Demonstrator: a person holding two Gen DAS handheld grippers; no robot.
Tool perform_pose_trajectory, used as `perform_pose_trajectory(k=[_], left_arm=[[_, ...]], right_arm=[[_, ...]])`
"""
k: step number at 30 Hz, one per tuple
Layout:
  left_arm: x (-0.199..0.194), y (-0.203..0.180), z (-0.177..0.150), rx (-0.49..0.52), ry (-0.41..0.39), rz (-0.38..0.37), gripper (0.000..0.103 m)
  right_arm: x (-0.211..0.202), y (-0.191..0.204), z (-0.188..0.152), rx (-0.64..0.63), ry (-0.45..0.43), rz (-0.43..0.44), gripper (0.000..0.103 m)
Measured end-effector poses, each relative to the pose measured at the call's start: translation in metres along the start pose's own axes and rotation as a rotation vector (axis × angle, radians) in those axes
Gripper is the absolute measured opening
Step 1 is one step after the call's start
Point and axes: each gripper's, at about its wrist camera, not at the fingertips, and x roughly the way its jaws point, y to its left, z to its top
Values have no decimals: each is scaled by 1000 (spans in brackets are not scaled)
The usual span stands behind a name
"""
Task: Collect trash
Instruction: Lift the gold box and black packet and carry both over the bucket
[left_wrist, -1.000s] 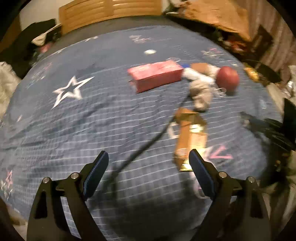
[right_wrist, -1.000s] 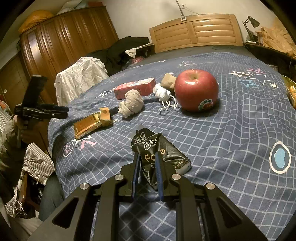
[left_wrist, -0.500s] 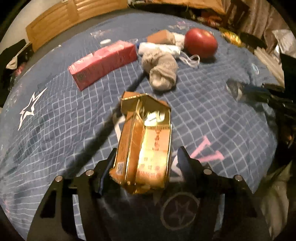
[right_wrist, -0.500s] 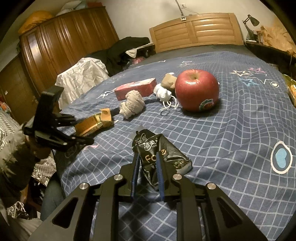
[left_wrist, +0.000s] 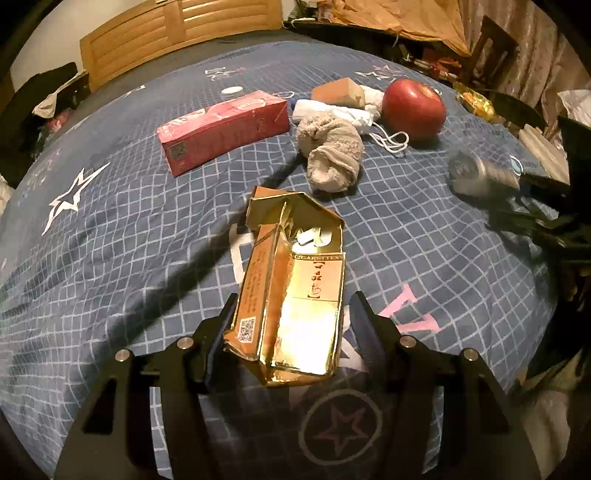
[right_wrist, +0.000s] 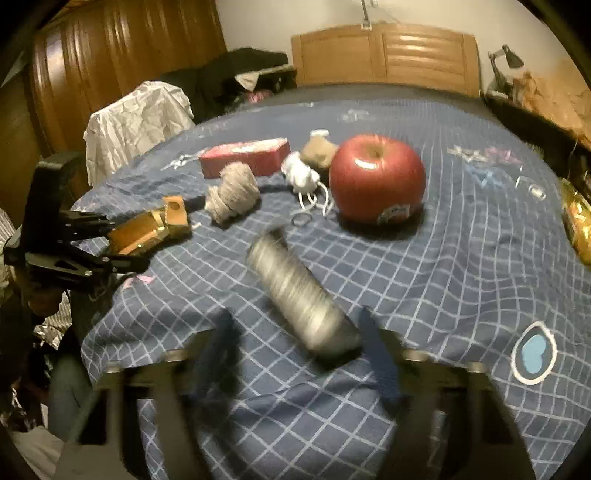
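Note:
A torn gold cigarette pack (left_wrist: 295, 295) lies on the blue checked bed cover. My left gripper (left_wrist: 291, 317) straddles its near end and its jaws are closing. The left finger touches the pack and a thin gap shows at the right finger. The right wrist view shows the same pack (right_wrist: 147, 229) at the far left. My right gripper (right_wrist: 299, 336) is blurred, its jaws opening. The dark tissue packet (right_wrist: 303, 295) lies loose and smeared between its fingers. It shows again as a grey blur (left_wrist: 476, 173) in the left wrist view.
Farther up the bed lie a red box (left_wrist: 225, 129), a balled grey sock (left_wrist: 332, 151), a white face mask (left_wrist: 332, 110), a small brown box (left_wrist: 338, 92) and a red apple (left_wrist: 413, 107). A gold wrapper (right_wrist: 576, 221) sits at the right edge. A wardrobe and a draped chair stand left.
My left gripper dropped onto the gold pack and its jaws narrowed around it. My right gripper's jaws spread, and the dark packet slipped from their grip and is blurred.

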Motion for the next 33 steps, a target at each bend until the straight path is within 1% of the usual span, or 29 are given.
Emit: perform_pose_trajectory(k=[1, 3, 7, 13, 16, 19, 22, 27, 29, 31, 33], left_arm=[[0, -1, 0, -4, -2, 1, 57], [0, -1, 0, -23, -9, 6, 52], [-1, -3, 0, -49, -19, 16, 50], [-12, -10, 1, -107, -57, 60, 47], [-23, -15, 2, -160, -85, 78, 47], [-36, -22, 7, -196, -106, 115, 47], [-53, -42, 19, -208, -143, 137, 47], [-78, -80, 48, -183, -218, 168, 47], [-86, -101, 63, -156, -256, 171, 47], [-91, -123, 79, -120, -287, 186, 47], [-95, -143, 94, -90, -312, 186, 47]], right_arm=[[1, -1, -1, 3, 6, -3, 28], [-2, -1, -3, 10, -8, 13, 20], [-12, 0, -8, 24, -45, 33, 17], [-41, -5, -8, 60, -127, 43, 16], [-59, -4, -10, 60, -158, 38, 16], [-79, -2, -10, 60, -192, 23, 16], [-102, -1, -10, 68, -230, -16, 16], [-140, -6, -11, 86, -274, -84, 16], [-158, -11, -11, 91, -297, -112, 16], [-181, -21, -13, 103, -330, -156, 16], [-200, -32, -14, 119, -352, -197, 16]])
